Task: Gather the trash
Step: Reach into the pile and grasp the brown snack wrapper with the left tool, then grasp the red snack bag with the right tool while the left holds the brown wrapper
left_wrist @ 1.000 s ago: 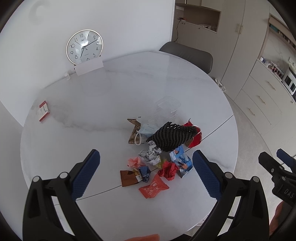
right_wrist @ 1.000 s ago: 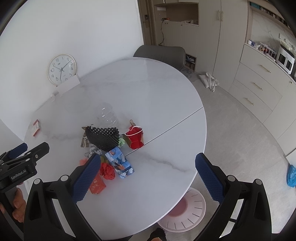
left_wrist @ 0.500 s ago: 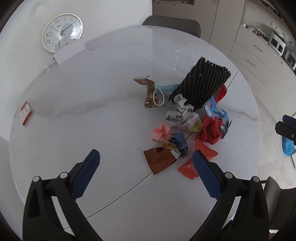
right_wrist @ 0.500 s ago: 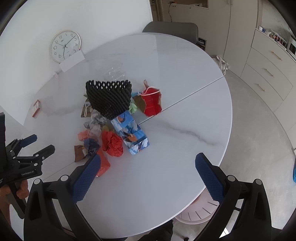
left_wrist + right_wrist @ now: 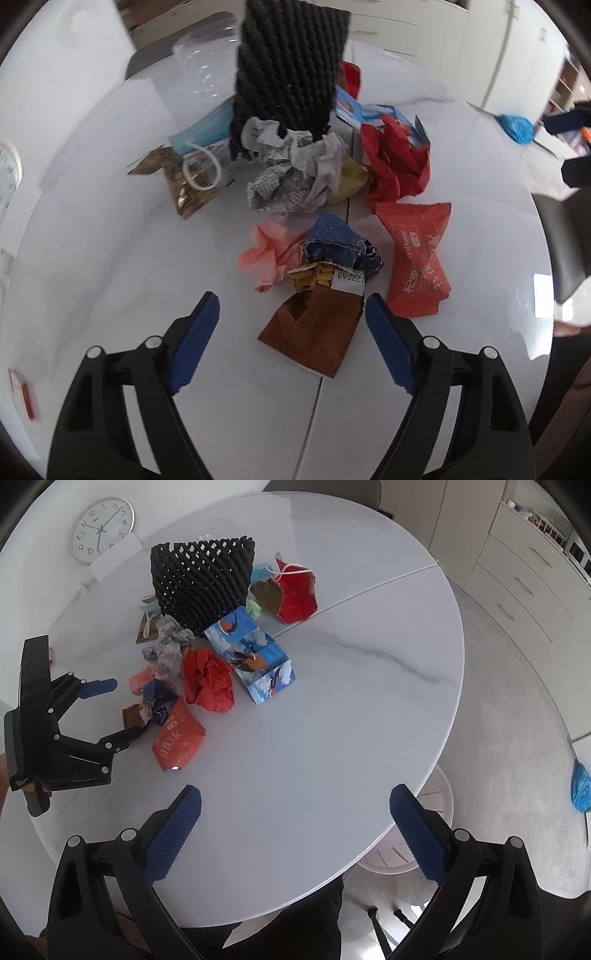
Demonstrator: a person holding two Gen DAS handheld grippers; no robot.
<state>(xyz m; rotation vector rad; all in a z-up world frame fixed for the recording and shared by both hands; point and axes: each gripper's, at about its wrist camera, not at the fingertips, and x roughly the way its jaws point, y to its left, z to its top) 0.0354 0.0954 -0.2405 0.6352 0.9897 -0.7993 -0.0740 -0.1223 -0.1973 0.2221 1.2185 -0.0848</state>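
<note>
A brown wrapper (image 5: 314,332) lies at the near edge of a trash pile on the white table (image 5: 332,720), between the wide-open jaws of the left gripper (image 5: 291,328). A black woven basket (image 5: 203,579) stands behind the pile, while the right gripper (image 5: 295,827) hovers apart over bare marble, jaws open and empty.

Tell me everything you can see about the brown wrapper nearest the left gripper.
The brown wrapper is a flat, glossy packet, creased, lying on the white table. Its torn far end shows yellow print and a white code label, tucked under the blue wrapper. It sits between the open left gripper fingers, ungripped.
</note>
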